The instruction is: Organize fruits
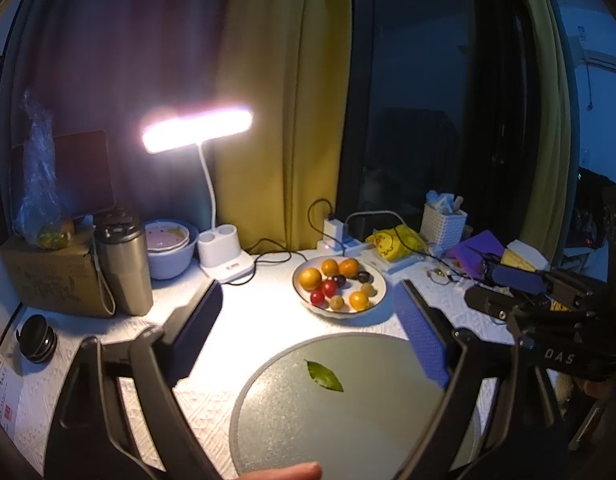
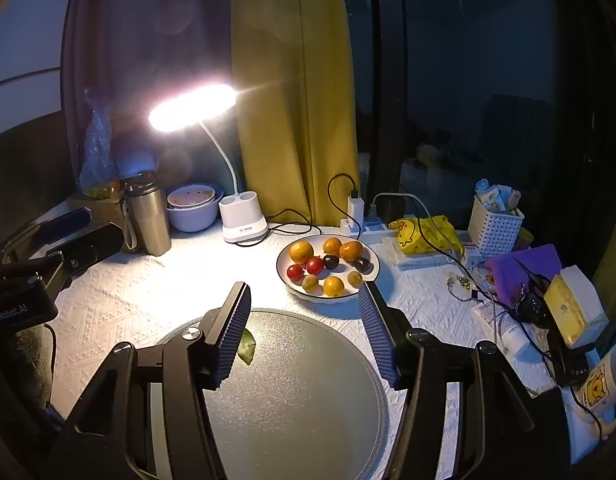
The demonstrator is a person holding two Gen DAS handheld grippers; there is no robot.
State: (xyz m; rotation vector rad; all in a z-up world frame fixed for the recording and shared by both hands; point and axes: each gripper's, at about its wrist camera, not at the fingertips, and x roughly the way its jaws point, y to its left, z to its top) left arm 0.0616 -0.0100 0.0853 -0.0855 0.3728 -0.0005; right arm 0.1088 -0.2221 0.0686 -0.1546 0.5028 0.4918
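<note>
- Left gripper [image 1: 308, 312] stood spread wide, nothing between its fingers; the plate of fruits [image 1: 339, 285] lay beyond the fingertips, apart
- Right gripper [image 2: 306, 312] stood spread, holding nothing; same plate just past its tips
- Green leaf [image 1: 324, 376] lay on grey round tray [image 1: 347, 432], below the fingers
- Desk lamp [image 1: 198, 130] was lit

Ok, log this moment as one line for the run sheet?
left tool: open, empty | right tool: open, empty | fruits: all on white plate | grey round board: one leaf
</note>
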